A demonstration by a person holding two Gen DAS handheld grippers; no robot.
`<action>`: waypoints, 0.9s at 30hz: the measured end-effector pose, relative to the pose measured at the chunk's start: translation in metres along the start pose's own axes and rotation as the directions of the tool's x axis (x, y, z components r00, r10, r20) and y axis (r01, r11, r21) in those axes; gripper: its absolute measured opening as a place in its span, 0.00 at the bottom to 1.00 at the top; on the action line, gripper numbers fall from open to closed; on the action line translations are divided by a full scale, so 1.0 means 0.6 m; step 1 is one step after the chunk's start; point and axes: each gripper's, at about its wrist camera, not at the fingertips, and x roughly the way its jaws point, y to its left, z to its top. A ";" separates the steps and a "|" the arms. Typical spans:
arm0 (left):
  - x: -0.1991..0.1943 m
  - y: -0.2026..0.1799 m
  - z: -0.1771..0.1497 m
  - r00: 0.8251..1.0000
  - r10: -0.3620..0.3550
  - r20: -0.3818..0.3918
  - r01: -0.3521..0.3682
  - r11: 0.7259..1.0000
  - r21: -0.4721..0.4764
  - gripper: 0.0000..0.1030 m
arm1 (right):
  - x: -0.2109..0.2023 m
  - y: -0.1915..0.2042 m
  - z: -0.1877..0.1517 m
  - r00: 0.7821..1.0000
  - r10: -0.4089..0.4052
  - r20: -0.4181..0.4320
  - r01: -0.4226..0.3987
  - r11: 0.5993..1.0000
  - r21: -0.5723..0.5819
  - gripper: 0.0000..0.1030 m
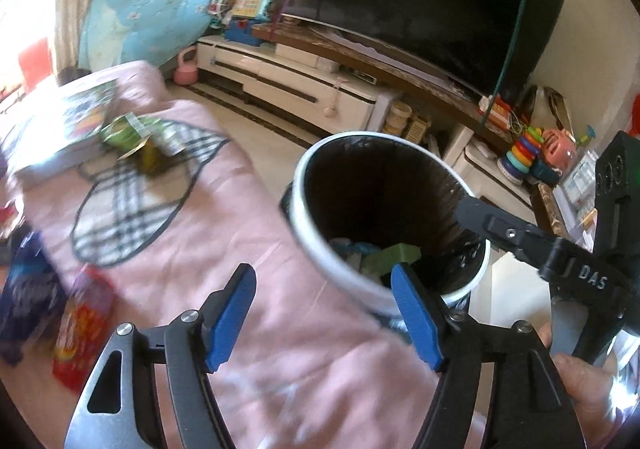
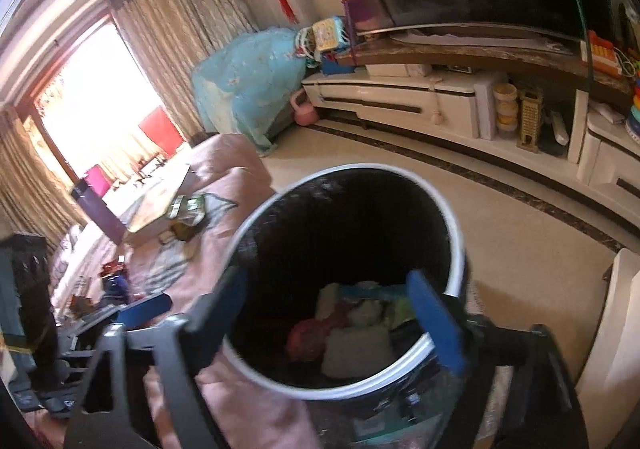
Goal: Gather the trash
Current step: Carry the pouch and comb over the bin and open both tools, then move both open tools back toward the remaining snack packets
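Note:
A round black bin with a white rim [image 1: 304, 173] [image 2: 256, 225] stands beside a pink quilt [image 1: 224, 249]. Trash lies in its bottom: green, blue and white scraps [image 1: 384, 255] and red and white wads [image 2: 348, 333]. My left gripper [image 1: 324, 315] is open and empty, low over the quilt at the bin's near rim. My right gripper [image 2: 340, 309] is open and empty, right over the bin's mouth; it also shows in the left wrist view [image 1: 516, 237]. A green wrapper [image 1: 136, 137] [image 2: 188, 209] lies on the quilt farther off. A red packet [image 1: 80, 329] lies at the quilt's left edge.
A book [image 1: 60, 129] lies on the quilt by the green wrapper. A white TV cabinet [image 1: 288, 81] with a big television [image 1: 432, 1] and toys [image 1: 524, 153] runs along the far wall. Bare tiled floor [image 2: 500, 233] lies between cabinet and bin.

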 end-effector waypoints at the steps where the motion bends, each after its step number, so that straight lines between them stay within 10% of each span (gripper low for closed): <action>1: -0.011 0.008 -0.010 1.000 0.002 0.003 -0.002 1.000 -0.014 0.68 | -0.004 0.010 -0.007 1.000 0.011 0.003 -0.011 1.000 -0.001 0.89; 27: -0.258 0.208 -0.197 0.985 0.164 0.051 -0.146 0.954 -0.260 0.68 | 0.033 0.246 -0.153 0.974 0.165 -0.154 -0.183 0.977 -0.110 0.90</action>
